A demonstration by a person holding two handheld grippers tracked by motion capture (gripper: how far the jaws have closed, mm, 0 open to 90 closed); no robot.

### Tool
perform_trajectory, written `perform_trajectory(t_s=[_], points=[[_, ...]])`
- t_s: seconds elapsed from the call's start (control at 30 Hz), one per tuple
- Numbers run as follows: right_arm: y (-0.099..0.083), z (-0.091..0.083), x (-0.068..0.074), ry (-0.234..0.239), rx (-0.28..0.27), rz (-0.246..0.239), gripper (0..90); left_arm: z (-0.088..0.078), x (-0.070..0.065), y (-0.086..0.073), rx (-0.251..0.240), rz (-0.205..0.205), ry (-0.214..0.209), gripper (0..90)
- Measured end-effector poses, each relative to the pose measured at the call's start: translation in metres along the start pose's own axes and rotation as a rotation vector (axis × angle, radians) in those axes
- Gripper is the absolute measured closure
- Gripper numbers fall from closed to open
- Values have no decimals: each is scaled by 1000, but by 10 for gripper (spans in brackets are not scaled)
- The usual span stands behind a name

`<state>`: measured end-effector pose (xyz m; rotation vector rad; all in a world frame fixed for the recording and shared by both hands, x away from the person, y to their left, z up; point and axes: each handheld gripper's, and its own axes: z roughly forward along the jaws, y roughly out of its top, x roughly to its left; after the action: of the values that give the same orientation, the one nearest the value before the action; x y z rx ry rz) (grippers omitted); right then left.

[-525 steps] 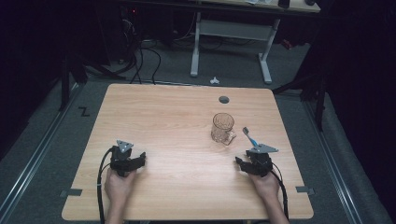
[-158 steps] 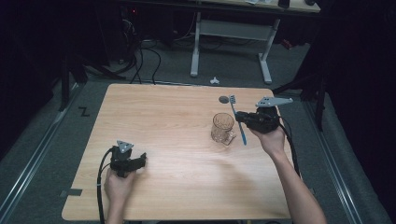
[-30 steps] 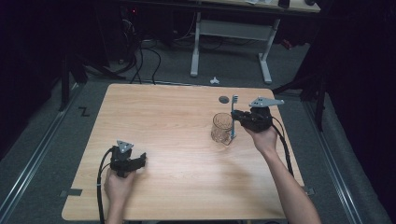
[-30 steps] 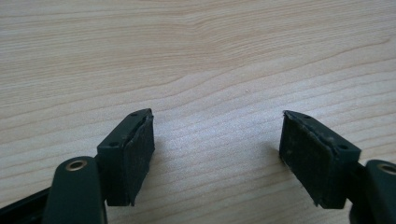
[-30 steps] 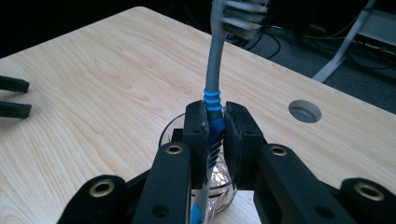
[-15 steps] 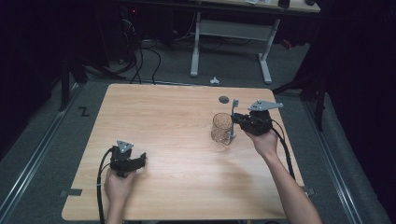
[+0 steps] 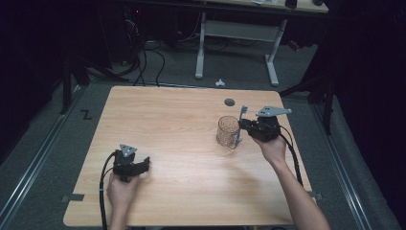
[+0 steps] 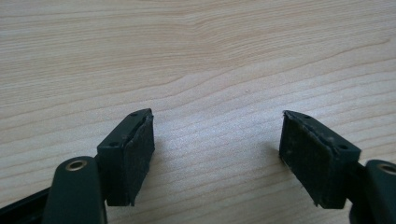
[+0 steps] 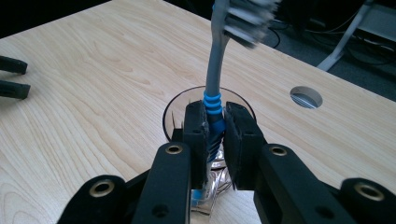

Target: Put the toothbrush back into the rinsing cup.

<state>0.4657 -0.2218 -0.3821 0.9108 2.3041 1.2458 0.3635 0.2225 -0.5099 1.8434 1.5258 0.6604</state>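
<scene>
Toothbrush going into glass
Right tongs (image 9: 215, 128) clamp toothbrush (image 9: 214, 88) upright over glass (image 7: 228, 132); lower straight, then release. Left tongs (image 8: 217, 154) gape, idle.

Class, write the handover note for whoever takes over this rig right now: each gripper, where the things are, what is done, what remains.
Right gripper: shut on the toothbrush, held upright, bristle end up, at the glass cup.
Left gripper: open, holding nothing, resting low on the table.
Done: toothbrush picked up and brought to the cup.
Left, probably: lower it into the cup, release, withdraw.
</scene>
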Motion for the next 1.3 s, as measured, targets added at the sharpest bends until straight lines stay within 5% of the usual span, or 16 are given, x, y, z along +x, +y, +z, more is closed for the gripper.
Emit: perform_trajectory(t_s=[1.3], points=[[-16, 8, 1, -11, 44, 2, 795, 0, 0, 0, 0, 1, 1, 271]])
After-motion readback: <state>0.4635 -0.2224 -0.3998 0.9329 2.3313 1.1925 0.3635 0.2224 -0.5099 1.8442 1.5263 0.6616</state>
